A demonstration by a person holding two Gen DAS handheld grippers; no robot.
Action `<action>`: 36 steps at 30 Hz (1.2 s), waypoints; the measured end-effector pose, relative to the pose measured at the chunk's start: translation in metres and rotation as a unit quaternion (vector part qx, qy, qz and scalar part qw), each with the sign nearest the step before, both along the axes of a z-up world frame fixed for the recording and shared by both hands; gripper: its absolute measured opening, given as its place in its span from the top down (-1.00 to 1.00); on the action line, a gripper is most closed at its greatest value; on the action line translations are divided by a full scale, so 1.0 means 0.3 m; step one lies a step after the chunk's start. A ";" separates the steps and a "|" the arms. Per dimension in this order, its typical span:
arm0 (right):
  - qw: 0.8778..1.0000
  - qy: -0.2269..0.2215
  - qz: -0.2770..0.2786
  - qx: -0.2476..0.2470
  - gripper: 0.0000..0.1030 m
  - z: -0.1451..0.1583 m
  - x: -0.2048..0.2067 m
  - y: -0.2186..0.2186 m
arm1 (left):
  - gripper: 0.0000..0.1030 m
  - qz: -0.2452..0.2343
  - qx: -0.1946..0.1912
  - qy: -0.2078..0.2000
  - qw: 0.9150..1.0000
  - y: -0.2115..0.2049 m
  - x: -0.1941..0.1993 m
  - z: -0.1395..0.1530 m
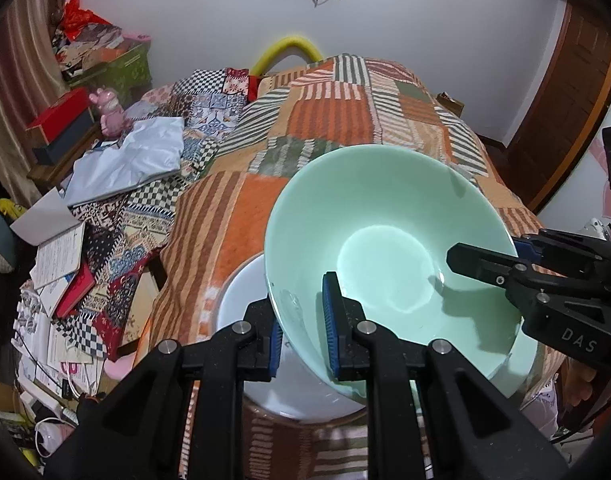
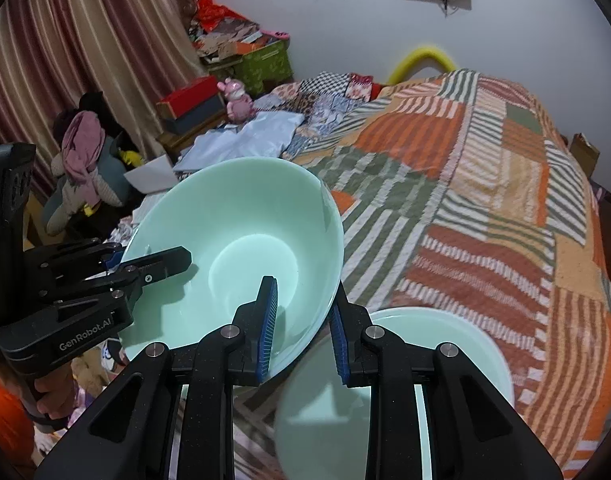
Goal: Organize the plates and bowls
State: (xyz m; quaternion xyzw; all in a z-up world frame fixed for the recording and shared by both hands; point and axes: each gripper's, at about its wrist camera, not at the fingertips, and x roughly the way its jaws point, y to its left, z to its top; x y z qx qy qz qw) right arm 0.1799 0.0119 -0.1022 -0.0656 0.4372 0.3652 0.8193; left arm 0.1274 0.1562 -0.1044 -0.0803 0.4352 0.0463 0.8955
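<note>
I have the green bowl [image 1: 389,264] pinched on both sides: my left gripper [image 1: 303,330] is clamped over its rim, one blue pad inside the bowl and the other against the outer wall, and my right gripper [image 2: 301,328] grips the opposite rim the same way. The bowl hangs tilted between the two, its mouth turned up toward me. Right under it, just ahead of my left fingers, sits a white plate [image 1: 241,292] on the striped patchwork blanket [image 1: 329,112] that covers the bed. From the right side I see a pale green dish [image 2: 457,344] lying on the blanket just beyond my right fingers, partly hidden by the bowl's wall. Well off to my left are a shiny grey bag [image 1: 133,160], open books [image 1: 57,256], a red box [image 1: 61,112] and a pink toy figure [image 1: 109,114]. A yellow foam tube [image 1: 285,50] arches beyond the bed's far end.
</note>
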 end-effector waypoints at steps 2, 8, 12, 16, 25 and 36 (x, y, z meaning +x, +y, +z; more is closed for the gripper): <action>1.000 0.005 0.004 -0.001 0.56 -0.010 -0.009 0.016 | 0.66 0.004 0.001 0.002 1.000 0.014 -0.012 -0.012; 1.000 0.023 0.016 -0.003 0.55 -0.054 -0.023 0.062 | 0.66 0.017 0.000 0.013 1.000 0.055 -0.039 -0.059; 0.999 0.039 0.022 -0.002 0.56 -0.083 -0.027 0.083 | 0.66 0.024 -0.003 0.022 0.999 0.078 -0.048 -0.088; 0.998 0.051 0.029 -0.005 0.56 -0.108 -0.032 0.100 | 0.66 0.029 -0.006 0.031 0.999 0.095 -0.053 -0.118; 0.998 0.063 0.028 -0.014 0.56 -0.150 -0.030 0.122 | 0.66 0.030 -0.009 0.034 0.999 0.110 -0.053 -0.155; 0.997 0.061 0.037 -0.015 0.55 -0.150 -0.038 0.117 | 0.66 0.040 0.016 0.040 0.998 0.114 -0.049 -0.171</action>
